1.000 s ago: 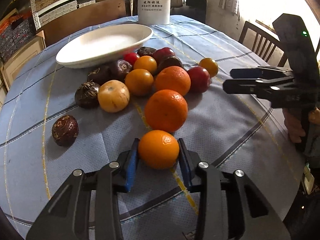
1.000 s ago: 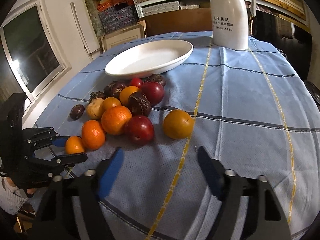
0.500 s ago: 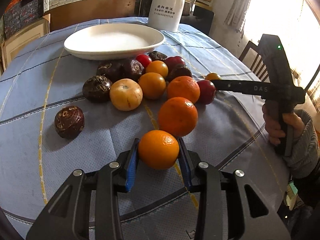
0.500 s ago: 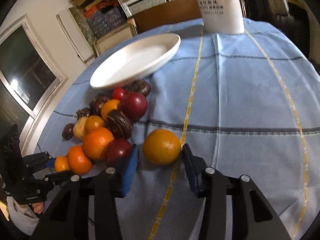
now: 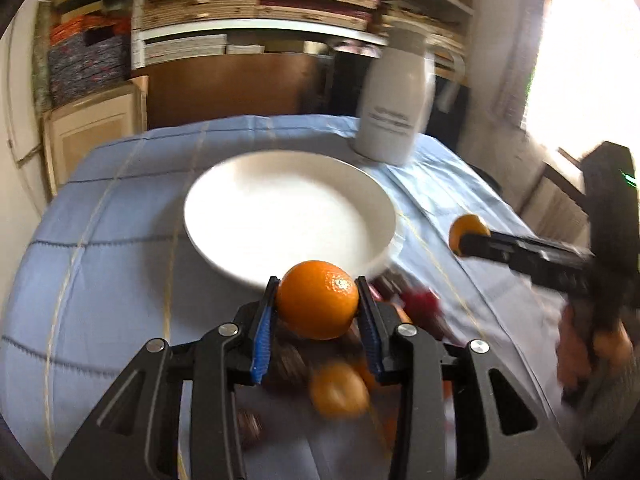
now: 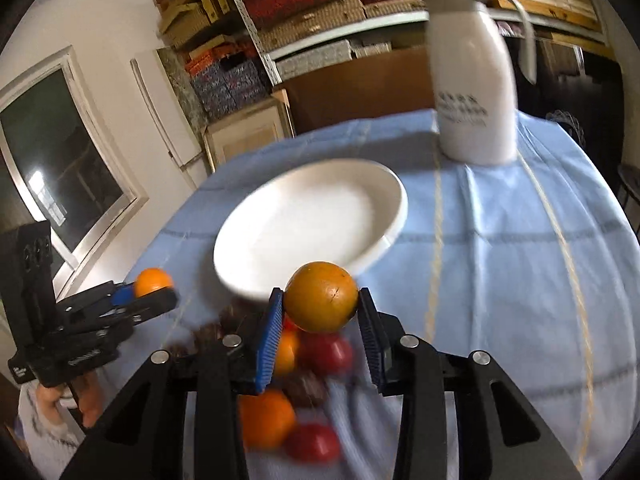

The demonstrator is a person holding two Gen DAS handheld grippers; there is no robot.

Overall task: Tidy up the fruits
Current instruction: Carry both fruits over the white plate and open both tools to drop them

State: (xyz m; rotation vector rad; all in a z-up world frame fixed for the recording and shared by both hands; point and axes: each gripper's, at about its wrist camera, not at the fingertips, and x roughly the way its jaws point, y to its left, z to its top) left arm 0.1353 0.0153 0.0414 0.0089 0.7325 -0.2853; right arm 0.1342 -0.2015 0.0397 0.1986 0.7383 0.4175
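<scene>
Both grippers' fingers clamped on fruit: left gripper [image 5: 317,305] on tangerine [image 5: 318,299], right gripper [image 6: 320,312] on orange [image 6: 322,297].

An orange [image 5: 317,299] is held between the blue pads [image 5: 262,342] of the left gripper [image 5: 318,320], above blurred fruits [image 5: 340,390]. A white plate [image 5: 224,236] is seen behind it. At right, another fruit [image 5: 466,232] is clamped by the right gripper [image 5: 464,240].

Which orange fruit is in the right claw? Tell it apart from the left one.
The duller orange fruit with a dark slit, in the right claw; the left claw holds a brighter, dimpled orange.
</scene>
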